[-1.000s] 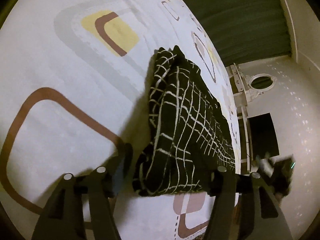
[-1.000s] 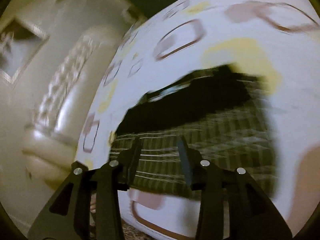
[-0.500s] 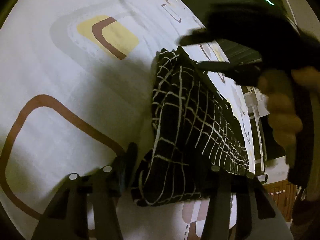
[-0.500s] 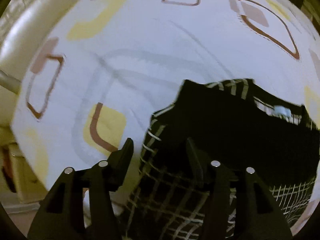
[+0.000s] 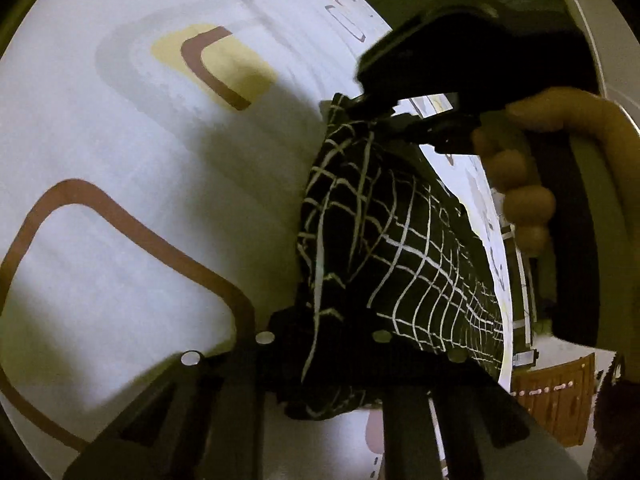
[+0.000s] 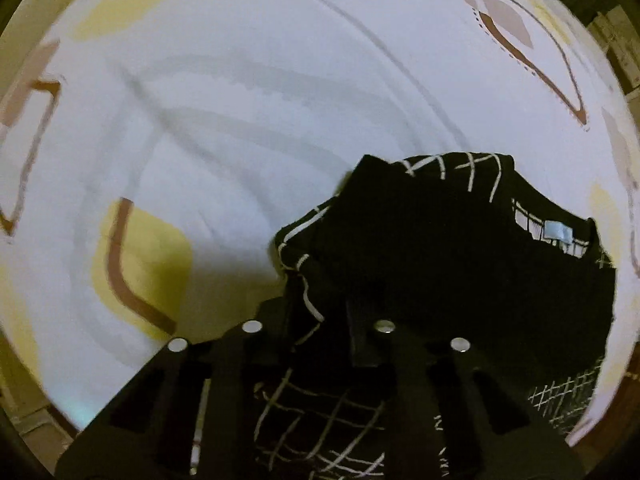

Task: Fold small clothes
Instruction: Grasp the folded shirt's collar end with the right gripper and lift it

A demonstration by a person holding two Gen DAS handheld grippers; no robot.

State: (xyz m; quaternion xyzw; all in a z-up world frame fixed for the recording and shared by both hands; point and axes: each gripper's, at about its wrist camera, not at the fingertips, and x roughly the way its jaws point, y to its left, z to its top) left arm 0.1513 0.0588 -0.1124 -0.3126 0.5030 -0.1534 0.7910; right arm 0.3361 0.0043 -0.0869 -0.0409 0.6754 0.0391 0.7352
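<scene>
Black grid-check garment (image 5: pixel 384 240) lies on the patterned bedsheet (image 5: pixel 120 160), long axis 6-to-12 in the left view. Left gripper (image 5: pixel 324 328) just clamped its 6 o'clock end; right gripper (image 5: pixel 380 114), closing too, pinches the 12 o'clock end.

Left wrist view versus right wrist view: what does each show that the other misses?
Only the left wrist view shows the right tongs from outside, pinching the far corner of the garment, the hand holding them, and a wooden piece beyond the sheet. Only the right wrist view shows the pale blue label at the neckline. Both share the black garment with white grid lines on the patterned sheet, and each view shows its own tongs, left and right, having just closed on cloth.
</scene>
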